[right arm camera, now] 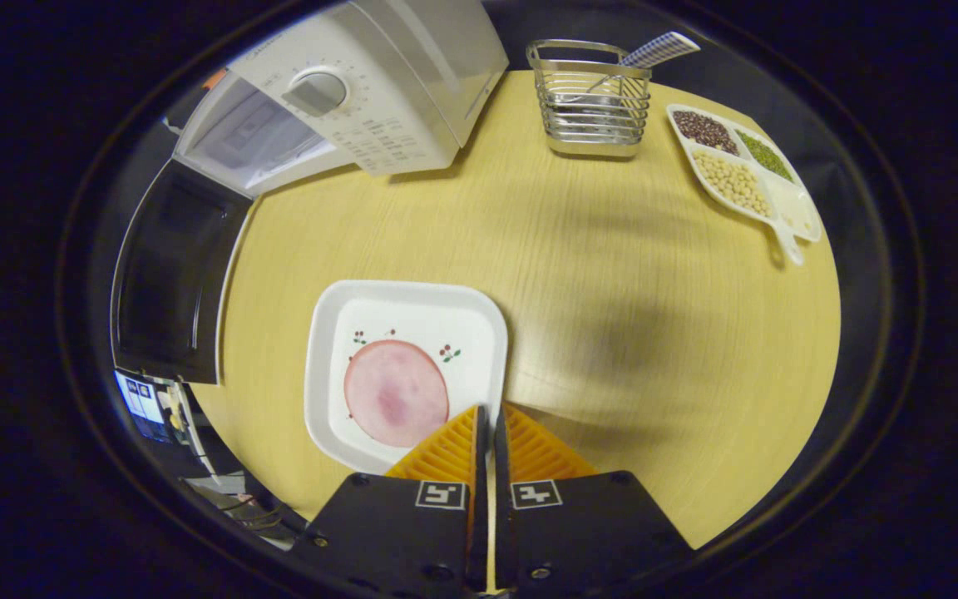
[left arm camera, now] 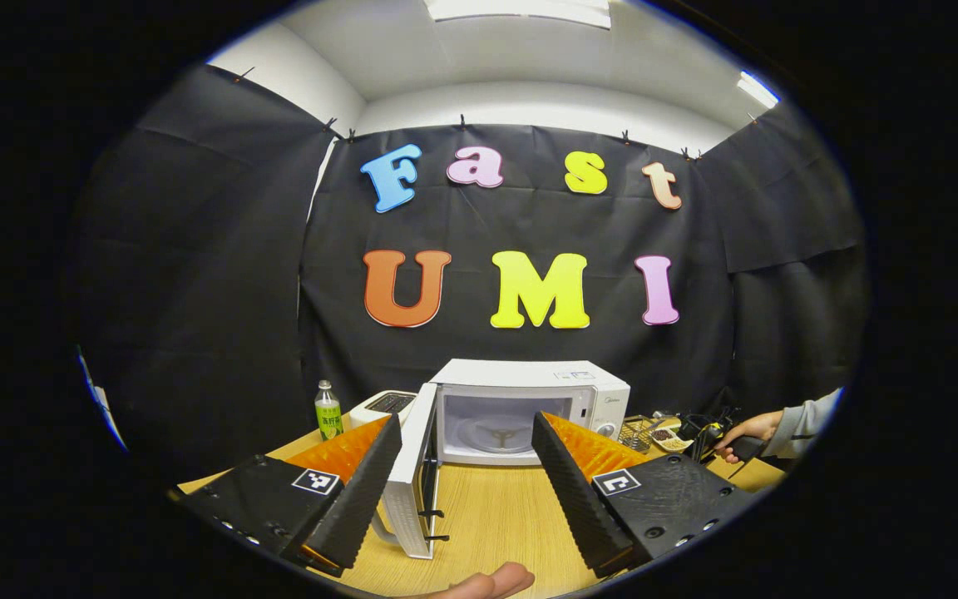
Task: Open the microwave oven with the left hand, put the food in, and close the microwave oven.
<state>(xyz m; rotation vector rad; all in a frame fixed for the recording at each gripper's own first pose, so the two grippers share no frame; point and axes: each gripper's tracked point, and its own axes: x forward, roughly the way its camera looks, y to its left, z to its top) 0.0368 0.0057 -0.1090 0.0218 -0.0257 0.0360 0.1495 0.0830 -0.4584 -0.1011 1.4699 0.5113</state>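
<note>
The left gripper (left arm camera: pixel 466 428) hangs with fingers spread wide, empty, facing the microwave (left arm camera: pixel 529 408), whose door (left arm camera: pixel 412 474) stands swung open toward it, cavity bare. The right gripper (right arm camera: pixel 489 416) has its fingers pressed nearly together on the near rim of the white plate (right arm camera: pixel 404 374), which sits on the wooden table (right arm camera: pixel 612 274) in front of the microwave (right arm camera: pixel 362 83) and carries a round slice of ham (right arm camera: pixel 396 393). Beyond the plate stand a wire basket (right arm camera: pixel 591 100) and a divided dish of beans (right arm camera: pixel 741 166). Left of the microwave is a green bottle (left arm camera: pixel 328 412).
</note>
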